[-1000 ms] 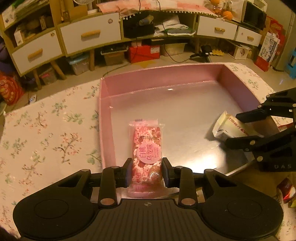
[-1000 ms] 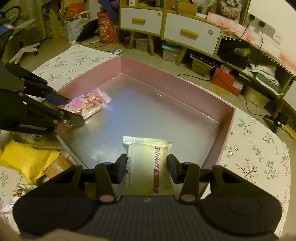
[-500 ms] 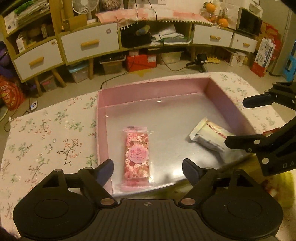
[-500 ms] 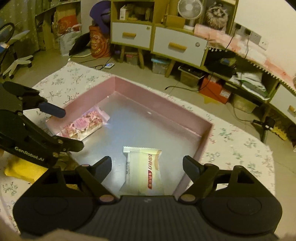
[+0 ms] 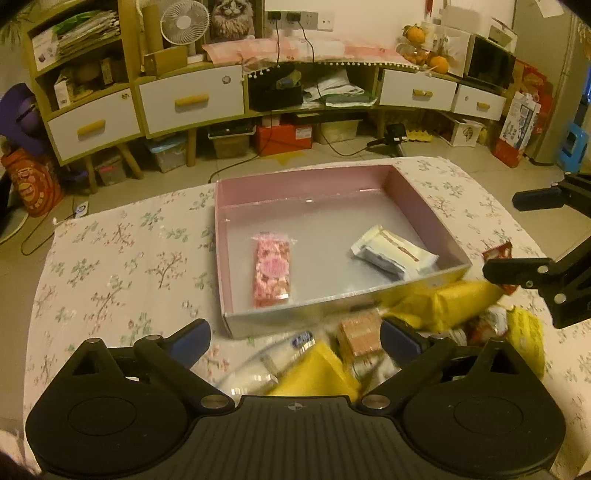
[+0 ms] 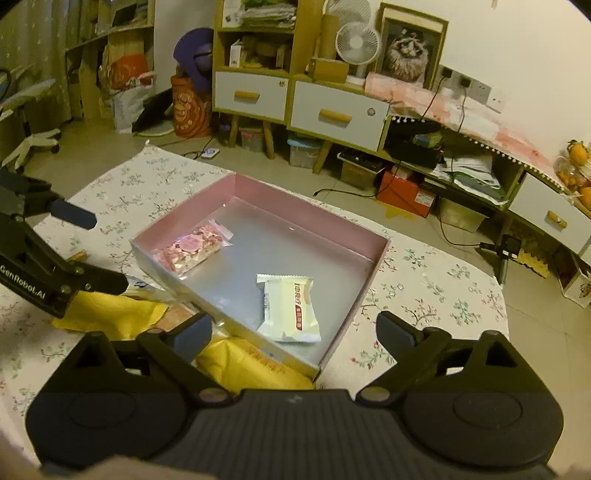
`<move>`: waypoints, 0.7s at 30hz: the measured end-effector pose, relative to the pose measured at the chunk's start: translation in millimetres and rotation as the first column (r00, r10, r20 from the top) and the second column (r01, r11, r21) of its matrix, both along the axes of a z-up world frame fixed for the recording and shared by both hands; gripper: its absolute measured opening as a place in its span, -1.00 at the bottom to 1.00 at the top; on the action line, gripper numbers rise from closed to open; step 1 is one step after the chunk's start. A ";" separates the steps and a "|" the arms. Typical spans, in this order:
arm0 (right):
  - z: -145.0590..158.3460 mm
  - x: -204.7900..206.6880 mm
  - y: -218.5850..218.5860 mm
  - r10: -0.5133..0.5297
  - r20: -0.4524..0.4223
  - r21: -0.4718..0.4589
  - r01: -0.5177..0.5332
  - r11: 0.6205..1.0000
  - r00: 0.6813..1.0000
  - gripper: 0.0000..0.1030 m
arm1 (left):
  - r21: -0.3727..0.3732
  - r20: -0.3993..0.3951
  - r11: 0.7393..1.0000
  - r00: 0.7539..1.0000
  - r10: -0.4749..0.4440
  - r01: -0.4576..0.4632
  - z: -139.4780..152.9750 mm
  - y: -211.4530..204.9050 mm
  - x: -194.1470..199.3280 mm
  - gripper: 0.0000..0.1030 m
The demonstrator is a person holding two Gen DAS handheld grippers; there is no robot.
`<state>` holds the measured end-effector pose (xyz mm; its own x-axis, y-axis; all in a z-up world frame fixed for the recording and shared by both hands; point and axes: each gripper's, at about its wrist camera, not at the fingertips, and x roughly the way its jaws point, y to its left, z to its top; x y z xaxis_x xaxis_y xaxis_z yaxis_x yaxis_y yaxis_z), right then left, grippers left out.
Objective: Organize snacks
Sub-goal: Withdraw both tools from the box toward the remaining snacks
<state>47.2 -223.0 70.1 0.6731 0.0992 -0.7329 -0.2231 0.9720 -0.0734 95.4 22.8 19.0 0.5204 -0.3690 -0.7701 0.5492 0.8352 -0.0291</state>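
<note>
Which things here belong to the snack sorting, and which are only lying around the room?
Job:
- pink box
- pink snack in it
- white snack in it
- loose packets in front of the box
- left gripper, jaws open
- right gripper, jaws open

Lying about:
- fan
- oranges
- drawers

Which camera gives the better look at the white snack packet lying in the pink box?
The right wrist view: the white snack packet lies close, face up, red print showing. In the left wrist view it sits farther off, angled, near the pink box's right wall.
</note>
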 end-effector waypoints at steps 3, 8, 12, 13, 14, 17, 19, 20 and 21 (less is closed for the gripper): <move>0.2 -10.6 2.9 0.003 0.014 -0.015 -0.003 1.000 1.000 0.93 | -0.001 -0.005 1.000 1.000 0.002 -0.002 0.1 4.4 -12.5 0.93; -1.1 -28.2 9.6 0.027 0.025 -0.032 -0.027 0.999 0.999 0.94 | 0.017 0.010 1.000 1.000 -0.013 0.013 1.0 7.8 -35.8 0.94; -1.9 -44.5 13.8 0.046 0.047 -0.024 -0.044 0.999 0.998 0.98 | 0.022 0.012 0.999 1.000 -0.023 0.023 -0.4 10.7 -54.8 0.96; -2.6 -49.0 14.1 0.049 0.054 -0.022 -0.048 0.999 0.997 0.99 | 0.019 0.006 1.000 1.000 -0.024 0.024 -2.4 11.6 -59.2 0.97; -3.3 -51.4 14.3 0.051 0.058 -0.021 -0.049 0.999 0.997 1.00 | 0.016 0.000 1.000 1.000 -0.025 0.025 -4.5 12.2 -62.7 0.97; -7.2 -55.6 13.8 0.041 0.061 -0.020 -0.040 0.999 0.997 1.00 | 0.008 -0.011 1.000 1.000 -0.028 0.029 -11.9 12.7 -72.7 0.97; -12.4 -59.8 12.0 0.035 0.058 -0.020 -0.034 0.999 0.998 1.00 | 0.003 -0.017 0.999 0.999 -0.042 0.043 -16.6 11.9 -79.2 0.97; -14.9 -61.5 11.1 0.033 0.056 -0.019 -0.032 0.999 0.998 1.00 | -0.003 -0.022 0.999 0.999 -0.050 0.050 -18.4 11.2 -82.1 0.97; -17.7 -63.3 9.7 0.035 0.050 -0.018 -0.035 0.999 0.998 1.00 | -0.014 -0.033 0.998 0.998 -0.058 0.058 -20.7 10.7 -83.7 0.97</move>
